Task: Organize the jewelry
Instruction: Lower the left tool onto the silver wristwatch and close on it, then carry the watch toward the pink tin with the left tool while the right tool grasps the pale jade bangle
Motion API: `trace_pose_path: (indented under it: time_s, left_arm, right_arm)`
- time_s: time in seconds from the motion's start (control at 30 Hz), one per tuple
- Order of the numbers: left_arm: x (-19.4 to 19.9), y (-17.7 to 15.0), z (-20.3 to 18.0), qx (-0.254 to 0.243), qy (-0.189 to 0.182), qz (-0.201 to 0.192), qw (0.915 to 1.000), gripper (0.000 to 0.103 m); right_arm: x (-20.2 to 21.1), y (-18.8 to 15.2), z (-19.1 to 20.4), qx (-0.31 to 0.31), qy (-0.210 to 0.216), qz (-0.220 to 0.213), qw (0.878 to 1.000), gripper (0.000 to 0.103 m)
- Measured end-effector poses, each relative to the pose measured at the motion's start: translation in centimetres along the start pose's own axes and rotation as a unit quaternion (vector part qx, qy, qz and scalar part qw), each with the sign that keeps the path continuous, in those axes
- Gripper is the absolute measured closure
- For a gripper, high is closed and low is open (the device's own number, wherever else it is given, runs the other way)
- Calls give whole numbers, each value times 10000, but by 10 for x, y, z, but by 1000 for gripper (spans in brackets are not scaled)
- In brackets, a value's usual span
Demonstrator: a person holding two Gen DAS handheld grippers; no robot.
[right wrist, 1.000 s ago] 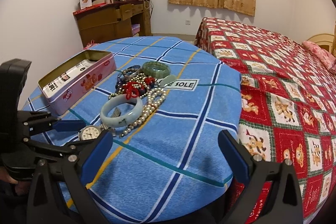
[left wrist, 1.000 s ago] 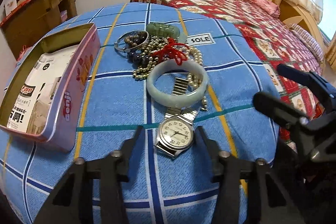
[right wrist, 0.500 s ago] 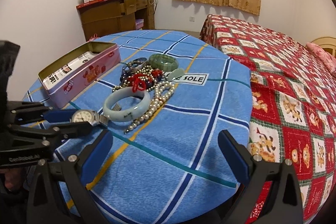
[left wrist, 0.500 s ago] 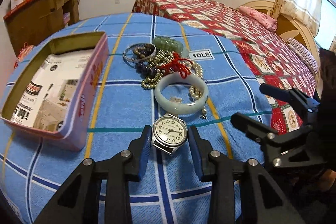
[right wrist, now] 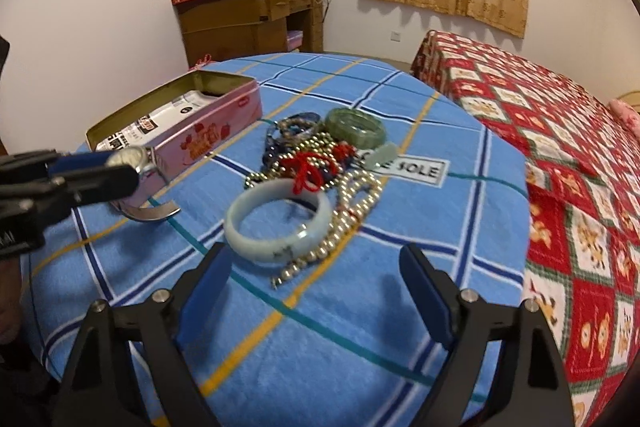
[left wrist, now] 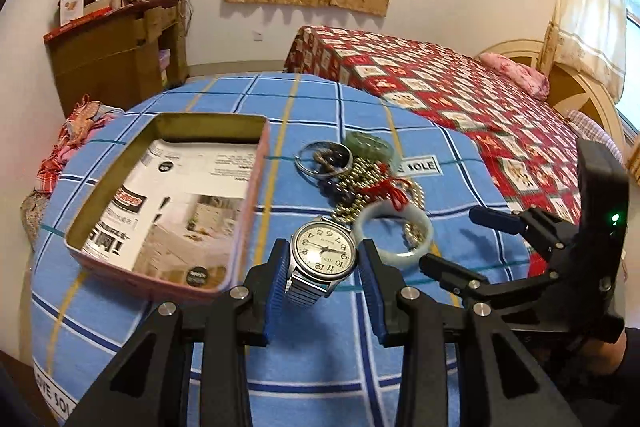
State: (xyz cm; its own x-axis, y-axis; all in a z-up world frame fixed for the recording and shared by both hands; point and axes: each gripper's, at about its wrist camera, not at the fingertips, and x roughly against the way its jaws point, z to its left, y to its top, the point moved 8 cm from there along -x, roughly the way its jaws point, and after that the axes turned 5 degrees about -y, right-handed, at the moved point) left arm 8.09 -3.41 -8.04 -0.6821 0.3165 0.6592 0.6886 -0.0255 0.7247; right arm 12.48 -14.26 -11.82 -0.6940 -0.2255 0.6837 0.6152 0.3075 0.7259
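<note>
My left gripper (left wrist: 322, 267) is shut on a silver wristwatch (left wrist: 323, 253) and holds it lifted above the blue cloth, next to the near right corner of the open pink tin (left wrist: 246, 211). In the right wrist view the watch (right wrist: 132, 157) hangs in front of the tin (right wrist: 208, 135), its band dangling. My right gripper (right wrist: 316, 291) is open and empty, just in front of a pale jade bangle (right wrist: 276, 221). Behind it lie pearl beads (right wrist: 352, 203), a red tassel (right wrist: 306, 173) and a green bangle (right wrist: 354, 127).
The tin holds only a printed paper liner (left wrist: 176, 199). A round table under a blue plaid cloth (right wrist: 360, 327) carries everything. A bed with a red quilt (right wrist: 560, 147) stands right; a wooden cabinet (right wrist: 248, 23) stands at the back wall.
My left gripper closed on the watch, lifted it off the cloth and carried it left toward the tin. My right gripper moved forward, closer to the pale bangle.
</note>
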Motion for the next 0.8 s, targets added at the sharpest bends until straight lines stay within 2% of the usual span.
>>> trace_pose_path:
  time_s: [0.23,0.47,0.53,0.57,0.8]
  left_arm:
    - [-1,7,5,37,31,-50,10000,67]
    - [4,9,8,66,20,-130,9999,67]
    - [5,10,11,103,21,-143,9998,67]
    - [6,10,12,117,21,-153,9998,67]
    - [15,17,19,171,25,-278,9995,67]
  right_arm:
    - [-14,8,14,144,226,114,9996,16]
    - [-33,12,26,459,283,327,9980,16]
    - [-37,12,27,571,199,372,9975,20]
    - [-36,13,28,597,186,359,9974,24]
    - [-25,9,28,547,282,311,9976,25]
